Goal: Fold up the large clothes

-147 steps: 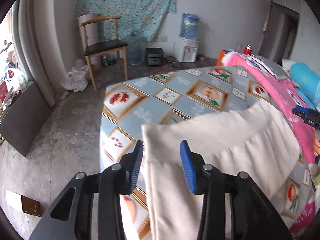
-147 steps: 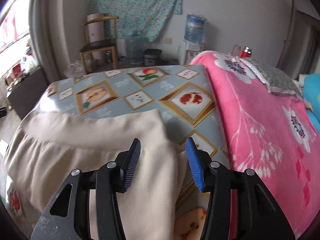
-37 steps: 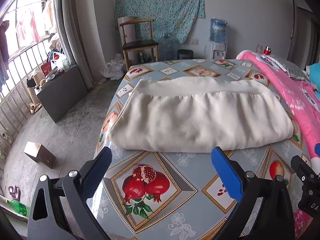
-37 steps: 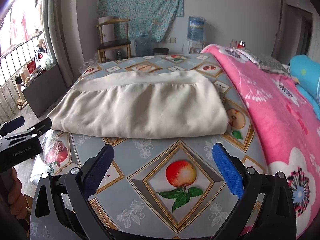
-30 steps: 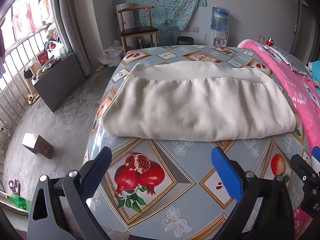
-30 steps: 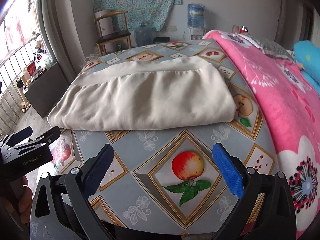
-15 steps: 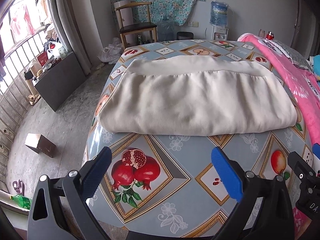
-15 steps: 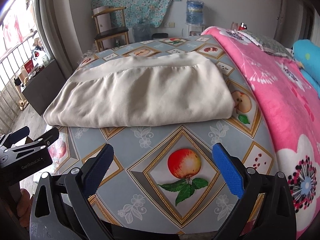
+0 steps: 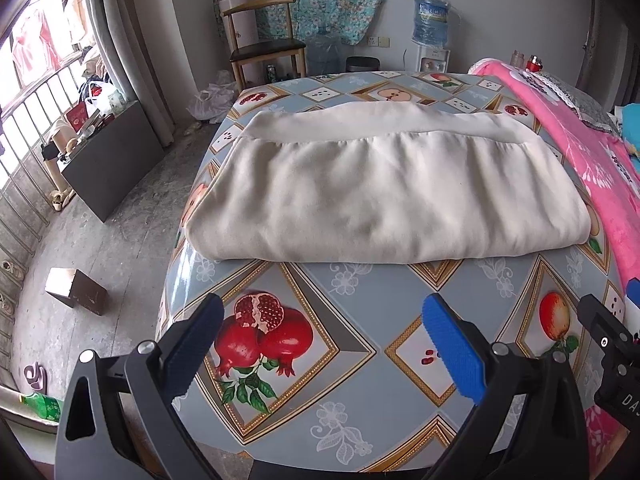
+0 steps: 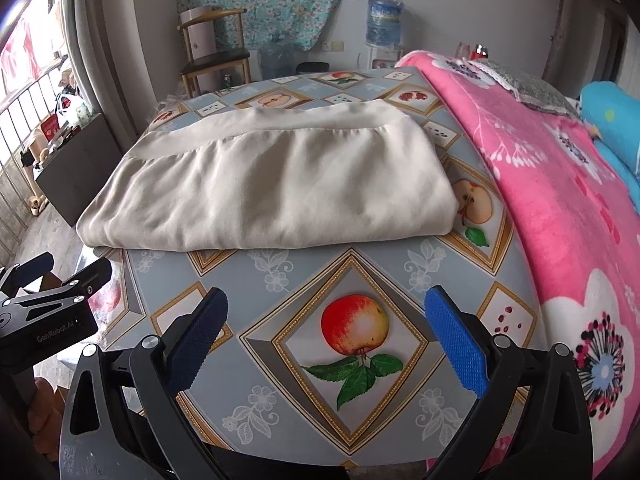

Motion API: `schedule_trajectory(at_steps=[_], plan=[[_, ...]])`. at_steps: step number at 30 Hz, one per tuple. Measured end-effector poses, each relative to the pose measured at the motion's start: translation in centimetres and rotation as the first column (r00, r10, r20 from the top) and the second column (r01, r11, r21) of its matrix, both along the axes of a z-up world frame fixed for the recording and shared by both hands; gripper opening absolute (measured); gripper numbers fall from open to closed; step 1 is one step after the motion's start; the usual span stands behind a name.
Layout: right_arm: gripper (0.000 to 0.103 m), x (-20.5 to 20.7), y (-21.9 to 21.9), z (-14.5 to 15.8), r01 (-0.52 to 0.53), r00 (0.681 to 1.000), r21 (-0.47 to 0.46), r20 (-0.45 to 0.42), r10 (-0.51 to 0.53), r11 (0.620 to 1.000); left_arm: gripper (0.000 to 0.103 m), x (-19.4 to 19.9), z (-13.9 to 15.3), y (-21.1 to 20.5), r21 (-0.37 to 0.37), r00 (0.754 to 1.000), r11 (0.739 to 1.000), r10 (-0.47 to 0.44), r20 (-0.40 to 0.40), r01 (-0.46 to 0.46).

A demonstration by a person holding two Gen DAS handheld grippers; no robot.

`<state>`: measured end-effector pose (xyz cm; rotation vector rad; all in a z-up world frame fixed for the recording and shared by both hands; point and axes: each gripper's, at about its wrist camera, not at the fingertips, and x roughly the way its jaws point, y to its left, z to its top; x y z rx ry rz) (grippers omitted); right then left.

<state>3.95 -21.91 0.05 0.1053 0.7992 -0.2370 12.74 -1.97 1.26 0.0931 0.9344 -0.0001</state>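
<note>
On your far left, past the table edge, a small brown wooden block sits on the grey concrete floor. Your left gripper hangs over the near part of the fruit-patterned blue-grey tablecloth, its blue-padded fingers spread wide apart and holding nothing. The folded cream fabric garment lies flat across the middle of the table, beyond both tools and touched by neither; its smoother band runs along the far edge. Your right gripper is likewise spread wide and empty, above a printed apple. To the right, a pink floral fleece blanket lies just beside the cloth.
</note>
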Motion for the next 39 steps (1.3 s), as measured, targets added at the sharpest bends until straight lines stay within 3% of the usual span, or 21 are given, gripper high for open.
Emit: schedule_trajectory(at_steps=[39], plan=[[0.096,-0.03,0.1,0.62,-0.005,1.0,-0.009,0.006,0.005,1.0,0.098,-0.32,0.0,-0.69,-0.019,1.0,0.999,-0.031,-0.003,0.031]])
